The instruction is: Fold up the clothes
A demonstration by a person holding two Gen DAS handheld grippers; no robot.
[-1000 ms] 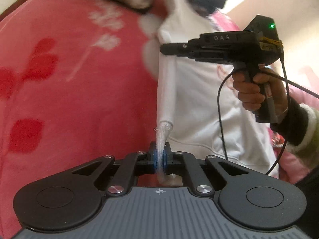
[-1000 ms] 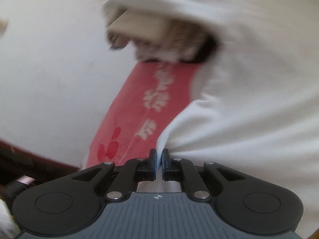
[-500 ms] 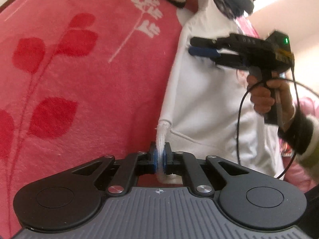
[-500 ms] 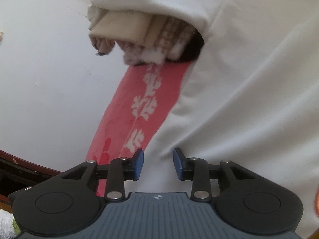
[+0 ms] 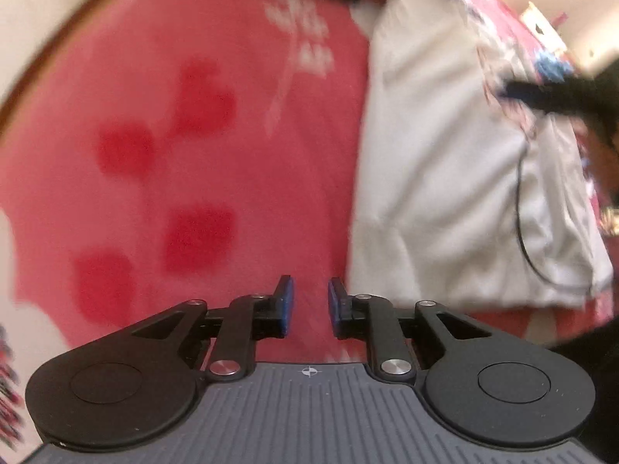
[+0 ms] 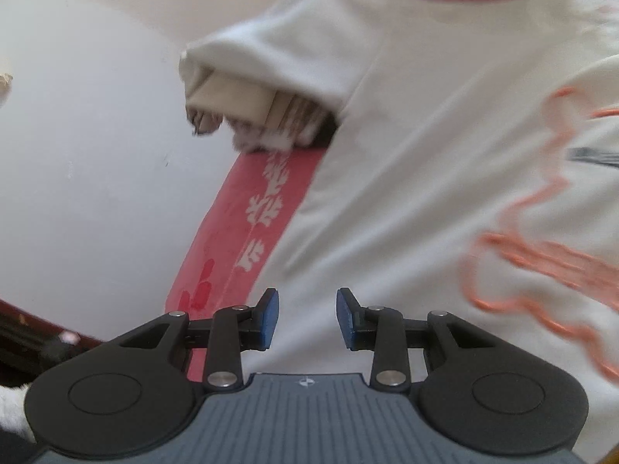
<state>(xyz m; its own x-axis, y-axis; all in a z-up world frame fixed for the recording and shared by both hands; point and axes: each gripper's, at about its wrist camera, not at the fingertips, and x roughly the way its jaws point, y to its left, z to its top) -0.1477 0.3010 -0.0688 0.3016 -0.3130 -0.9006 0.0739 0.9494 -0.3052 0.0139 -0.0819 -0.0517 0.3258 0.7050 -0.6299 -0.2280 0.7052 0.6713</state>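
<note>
Writing is nowhere readable in either view; the only marking is an orange outlined design (image 6: 541, 266) on the white sweatshirt (image 6: 406, 201), too smeared by motion to make out as letters or a picture. From the left wrist view, going left to right: the red blanket (image 5: 185, 147) with darker red leaf blotches and a pale sprig print fills the left and middle, the left gripper (image 5: 309, 301) hangs over it with its blue-padded fingers spread and nothing between them, and the sweatshirt lies flat to the right, its far end cut off by the frame. Farther right the right gripper (image 5: 514, 91) is a dark blur above the cloth. In the right wrist view its fingers stand apart, empty, over the sweatshirt's near edge; a folded beige pile (image 6: 247, 116) is partly hidden under a sleeve at the far left.
</note>
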